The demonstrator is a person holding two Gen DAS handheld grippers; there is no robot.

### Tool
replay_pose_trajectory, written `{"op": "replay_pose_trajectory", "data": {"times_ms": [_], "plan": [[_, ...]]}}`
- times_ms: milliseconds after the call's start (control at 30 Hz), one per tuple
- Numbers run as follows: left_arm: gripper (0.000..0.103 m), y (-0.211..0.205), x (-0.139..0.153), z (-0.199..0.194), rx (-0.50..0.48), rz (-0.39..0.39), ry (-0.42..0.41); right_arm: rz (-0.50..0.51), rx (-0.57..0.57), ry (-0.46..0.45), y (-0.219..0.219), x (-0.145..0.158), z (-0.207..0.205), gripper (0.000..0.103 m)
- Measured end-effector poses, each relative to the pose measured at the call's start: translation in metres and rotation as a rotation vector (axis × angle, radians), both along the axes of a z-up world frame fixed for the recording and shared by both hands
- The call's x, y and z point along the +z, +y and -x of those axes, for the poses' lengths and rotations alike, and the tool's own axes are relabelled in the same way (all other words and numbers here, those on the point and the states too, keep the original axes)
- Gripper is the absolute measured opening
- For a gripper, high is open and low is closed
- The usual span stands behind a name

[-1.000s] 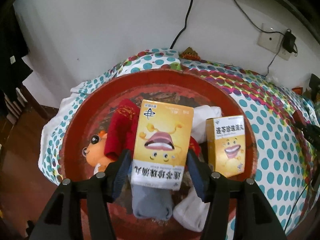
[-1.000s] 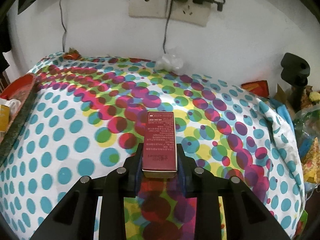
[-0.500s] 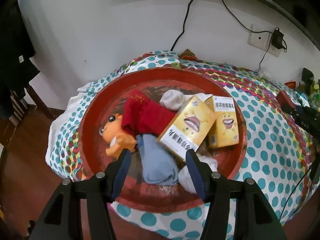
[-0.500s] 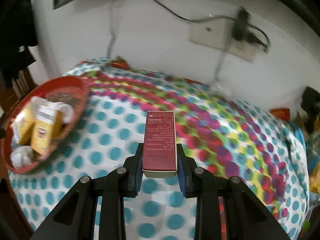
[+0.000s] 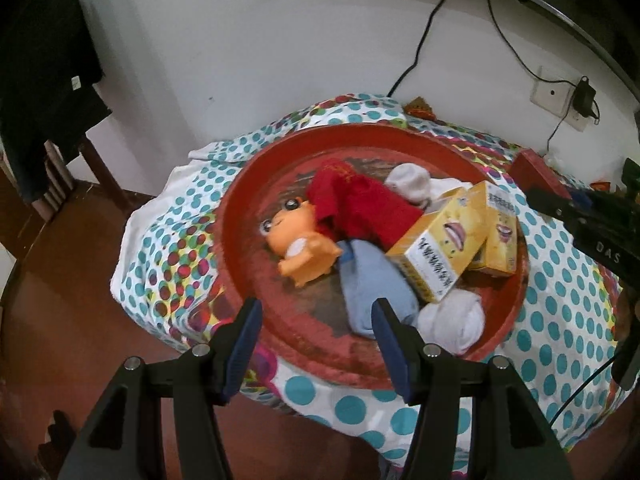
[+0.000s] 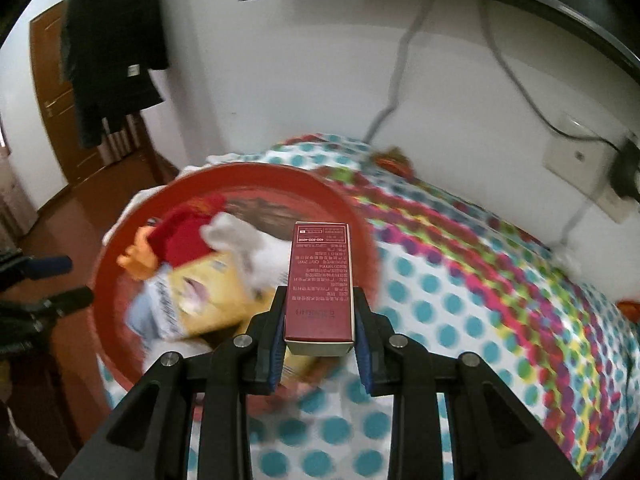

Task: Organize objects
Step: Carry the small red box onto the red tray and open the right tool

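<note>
My right tongs (image 6: 319, 344) were clamped on the dark red box (image 6: 320, 280), both pads pressed flat against its long sides. The box's long axis ran straight out ahead along the fingers, so its far end stuck well past the tips and its near end sat between them. From these tongs the red tray (image 6: 120, 360) lay ahead and to the left, on the spotted cloth (image 6: 460, 300) that covered the surface, and the far end of the box already hung over the tray's near-right rim.

My left tongs (image 5: 316, 344) stood partly open with nothing between the pads. They hovered at the tray's near edge (image 5: 320, 356), with the grey-blue sock (image 5: 376, 280) just ahead of the right pad and the orange toy (image 5: 304, 248) ahead and a little left. Further ahead and to the right lay the tilted yellow box (image 5: 440, 248), leaning over the sock, with a second yellow box (image 5: 500, 236) just beyond it, a white sock (image 5: 452, 320) beside them and a red cloth (image 5: 360, 204) behind the toy.

I judged the right hand to be the one for the coming move, since it alone carried the box. The free room lay ahead-left of the box's far end, toward the tray's back part; the space directly under it was taken by the yellow boxes. Lowering the box lengthwise there risked resting it on them or knocking the tilted one.
</note>
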State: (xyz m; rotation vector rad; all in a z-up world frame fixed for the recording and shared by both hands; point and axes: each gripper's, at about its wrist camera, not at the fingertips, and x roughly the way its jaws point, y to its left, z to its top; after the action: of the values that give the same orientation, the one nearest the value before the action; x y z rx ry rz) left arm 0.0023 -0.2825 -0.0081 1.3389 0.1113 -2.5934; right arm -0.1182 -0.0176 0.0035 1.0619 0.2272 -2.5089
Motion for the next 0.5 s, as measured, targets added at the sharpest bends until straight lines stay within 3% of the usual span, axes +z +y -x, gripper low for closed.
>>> {"op": "replay_pose_trajectory", "data": {"times_ms": [100,500], "plan": [[0.058,-0.007,-0.001,-0.002,0.014,-0.004,-0.004,-0.004,0.037,-0.003,-0.017,0.005,-0.013,0.028],[0.058,-0.032,-0.005,-0.008,0.091,0.005,-0.017,-0.077,0.07,-0.053,-0.054,0.008,0.004,0.028]]}}
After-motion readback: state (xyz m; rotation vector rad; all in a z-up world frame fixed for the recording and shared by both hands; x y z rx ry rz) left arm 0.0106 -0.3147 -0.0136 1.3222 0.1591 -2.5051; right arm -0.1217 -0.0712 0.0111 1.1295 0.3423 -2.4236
